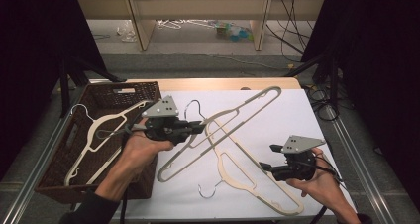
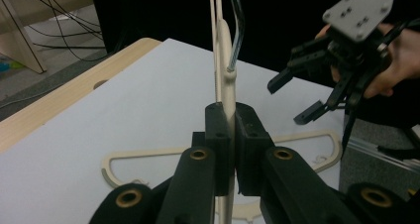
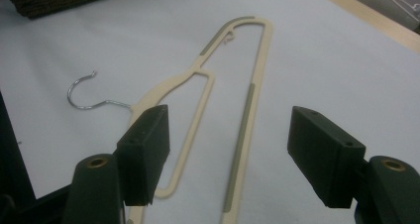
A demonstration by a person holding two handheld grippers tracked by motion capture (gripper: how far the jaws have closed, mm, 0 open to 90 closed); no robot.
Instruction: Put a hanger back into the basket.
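My left gripper (image 1: 200, 127) is shut on a cream plastic hanger (image 1: 247, 105) near its neck, and the hanger slants across the white mat with its far end toward the back. In the left gripper view the jaws (image 2: 232, 130) pinch the hanger's thin bar (image 2: 224, 45), which stands on edge. A second cream hanger (image 1: 237, 177) lies flat on the mat, its wire hook toward the front. My right gripper (image 1: 267, 156) hovers open beside it at the right. In the right gripper view the jaws (image 3: 228, 154) stand wide apart above that hanger (image 3: 247, 100), not touching it.
A brown wicker basket (image 1: 124, 90) stands at the left with a third cream hanger (image 1: 94, 135) lying in it. The white mat (image 1: 297, 115) covers most of the wooden table (image 1: 208, 84). Cables and clutter lie on the floor beyond.
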